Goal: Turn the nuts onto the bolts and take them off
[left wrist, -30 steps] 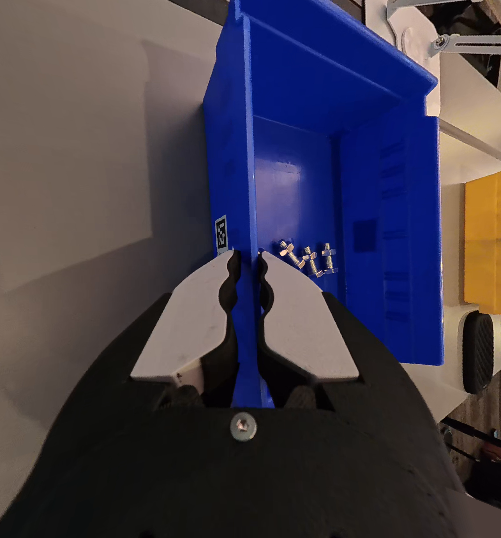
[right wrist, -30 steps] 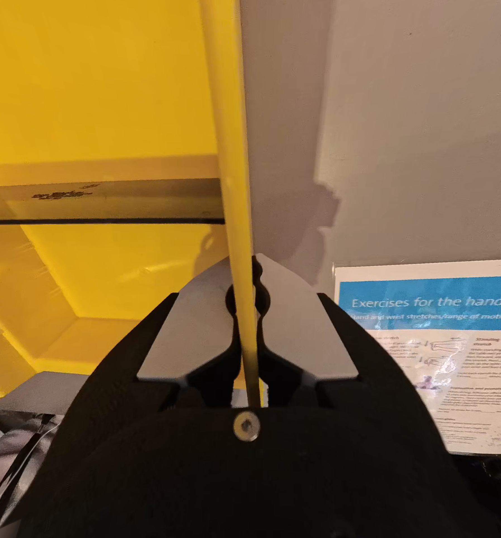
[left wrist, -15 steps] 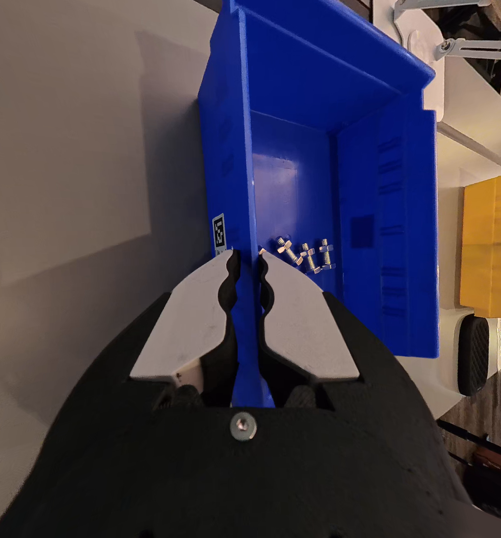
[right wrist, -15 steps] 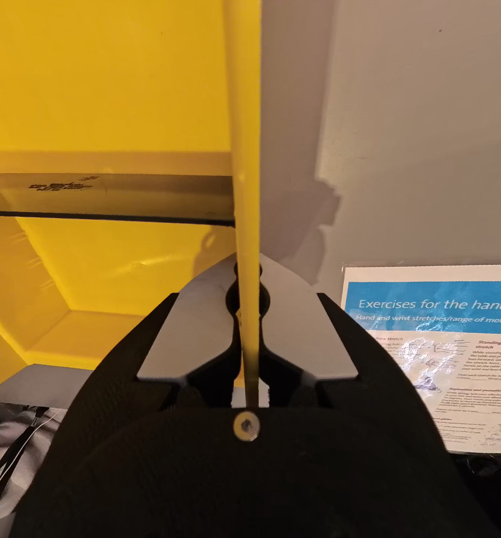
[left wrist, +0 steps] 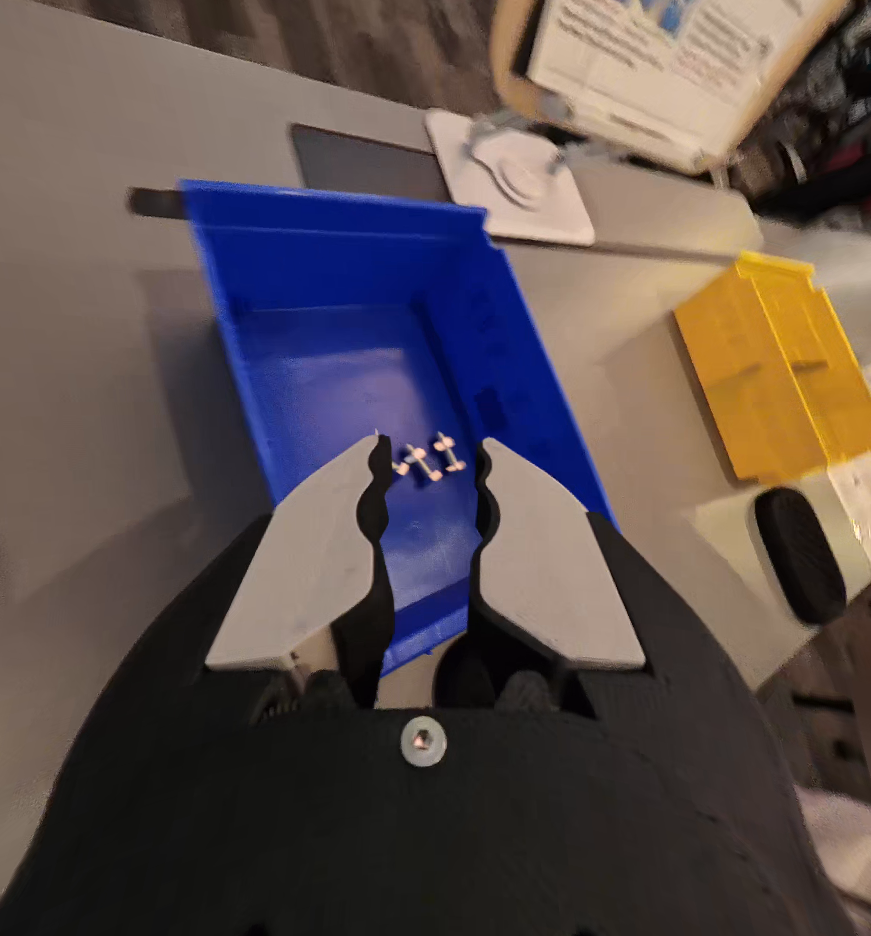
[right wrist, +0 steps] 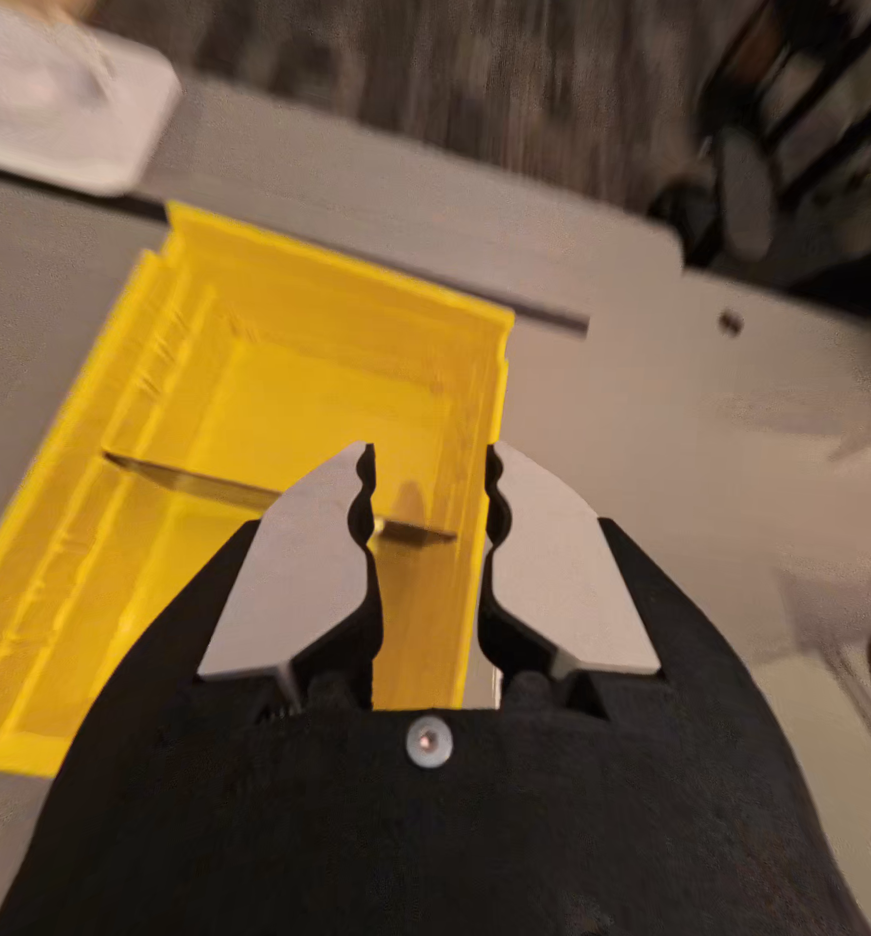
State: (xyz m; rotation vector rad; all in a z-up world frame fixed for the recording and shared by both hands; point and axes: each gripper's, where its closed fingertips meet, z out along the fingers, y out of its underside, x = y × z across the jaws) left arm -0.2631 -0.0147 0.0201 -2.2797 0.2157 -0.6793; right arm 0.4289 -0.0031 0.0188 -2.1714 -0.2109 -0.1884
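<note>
Several small silver bolts with nuts on them (left wrist: 430,463) lie on the floor of a blue bin (left wrist: 352,263) on the grey table. My left gripper (left wrist: 430,451) is open and empty, above the bin's near end, the bolts showing between its fingertips. A yellow bin (right wrist: 281,314) with a dark divider (right wrist: 190,478) across it sits on the table; it looks empty. My right gripper (right wrist: 429,448) is open and empty above its near right wall. The yellow bin also shows in the left wrist view (left wrist: 777,369), to the right of the blue one.
A white flat pad (left wrist: 509,192) and a dark flat mat (left wrist: 362,162) lie behind the blue bin. A black oval object (left wrist: 798,557) sits at the table's right edge. A board with printed sheets (left wrist: 651,55) stands beyond. Both views are motion-blurred. There is about 70 centimeters between the tips of the two grippers.
Both grippers let go of the bin walls they were clamped on and opened. Both bins now rest flat on the table, and both grippers have pulled back above them.
</note>
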